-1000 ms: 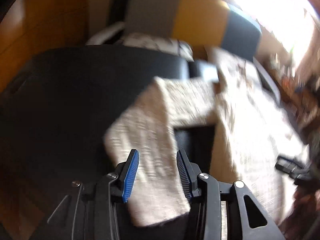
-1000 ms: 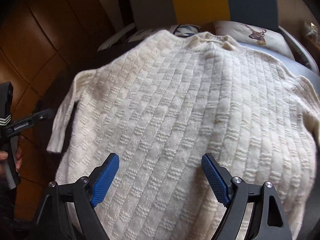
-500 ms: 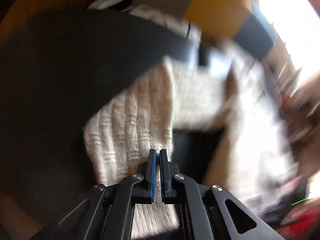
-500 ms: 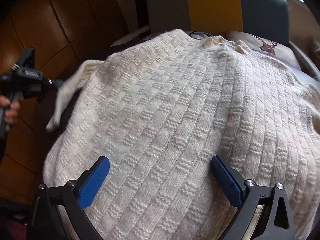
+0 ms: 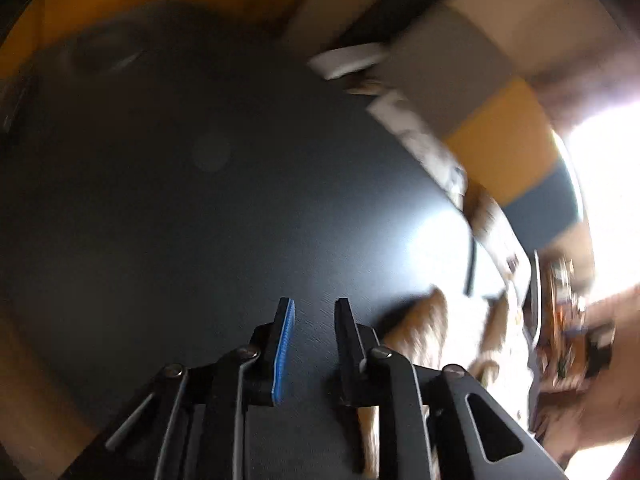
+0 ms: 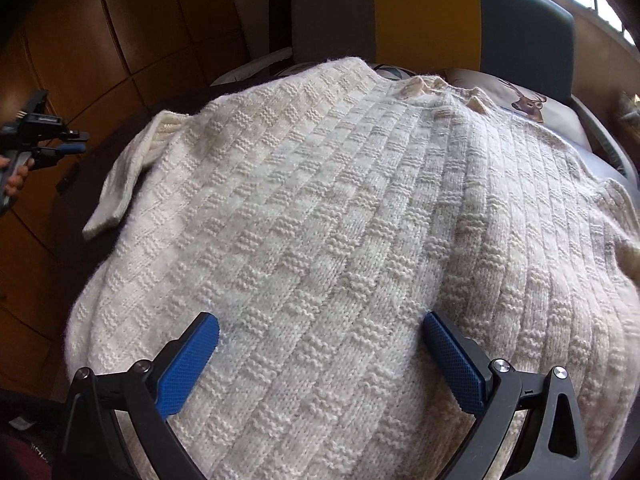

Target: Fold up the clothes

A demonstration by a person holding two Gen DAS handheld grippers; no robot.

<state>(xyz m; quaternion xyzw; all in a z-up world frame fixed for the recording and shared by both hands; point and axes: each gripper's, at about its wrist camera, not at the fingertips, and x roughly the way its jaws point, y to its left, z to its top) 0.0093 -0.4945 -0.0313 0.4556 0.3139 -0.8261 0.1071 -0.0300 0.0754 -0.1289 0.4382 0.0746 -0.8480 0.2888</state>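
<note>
Left gripper (image 5: 310,308) off sleeve (image 6: 120,184), slightly apart, right gripper (image 6: 320,334) spread over sweater (image 6: 340,220).

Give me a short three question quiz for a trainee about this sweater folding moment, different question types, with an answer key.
1. True or false: the right gripper is shut on the cream knit sweater.
2. Which gripper has the wider opening? A) left B) right
3. Fill in: the left gripper has nothing between its fingers, with only the dark ___ beyond them.

Key: 1 false, its jaws stand wide open over the knit. 2 B. 3 table.
</note>
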